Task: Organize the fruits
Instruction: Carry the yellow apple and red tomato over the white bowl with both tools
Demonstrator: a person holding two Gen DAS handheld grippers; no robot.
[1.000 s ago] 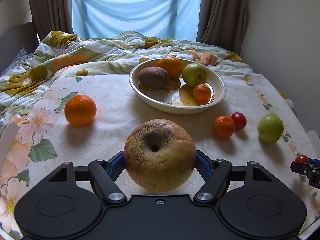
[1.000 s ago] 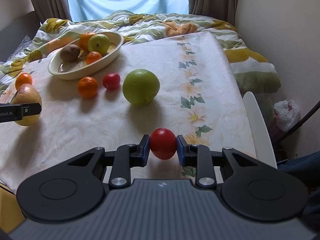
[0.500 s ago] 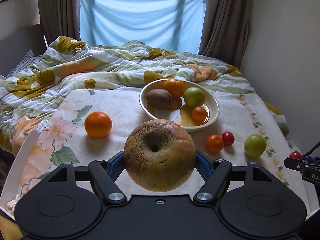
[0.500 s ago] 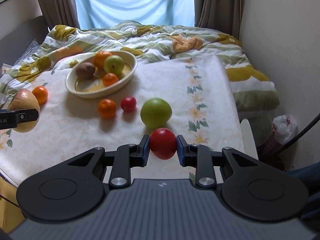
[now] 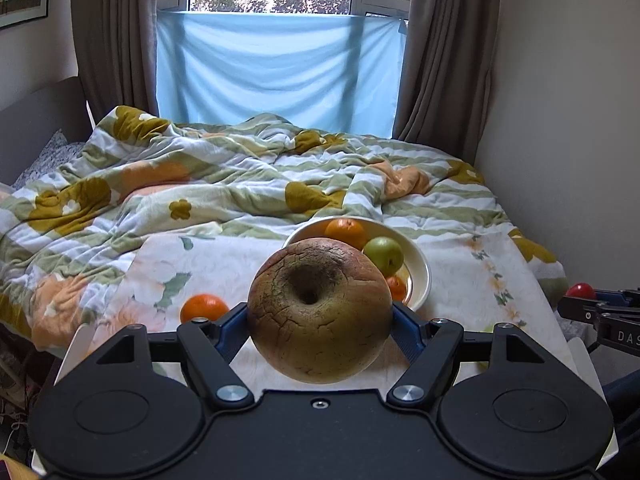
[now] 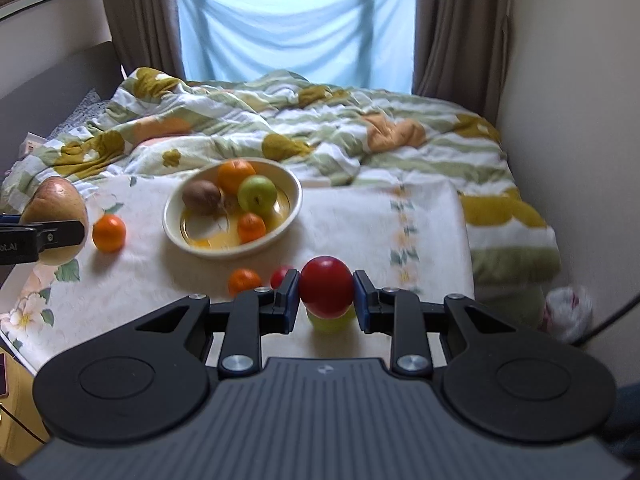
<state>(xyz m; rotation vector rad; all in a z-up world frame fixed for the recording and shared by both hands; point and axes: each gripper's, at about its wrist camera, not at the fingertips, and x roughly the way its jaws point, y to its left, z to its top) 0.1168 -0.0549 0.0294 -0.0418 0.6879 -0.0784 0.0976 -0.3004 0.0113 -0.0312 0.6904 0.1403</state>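
My left gripper (image 5: 319, 316) is shut on a large brownish cracked apple (image 5: 319, 310), held high above the table's near left part; it also shows in the right wrist view (image 6: 56, 208). My right gripper (image 6: 326, 294) is shut on a small red fruit (image 6: 326, 292), raised above the table's near right. The cream bowl (image 6: 292, 200) holds an orange, a green apple (image 6: 257, 197), a kiwi (image 6: 201, 196) and a small orange. Loose on the cloth lie an orange (image 6: 109, 233), a small orange (image 6: 244, 281), a red fruit (image 6: 281, 276) and a green fruit (image 6: 332, 322) partly hidden below my right gripper.
The floral tablecloth (image 6: 380, 232) covers a table that abuts a bed with a rumpled flowered quilt (image 6: 300, 120). A wall runs along the right side. A plastic bag (image 6: 568, 312) lies on the floor at right. Curtains and a window stand behind.
Both grippers have risen and pulled back from the table with their fruits still held; the bowl and loose fruits now look smaller and farther away.
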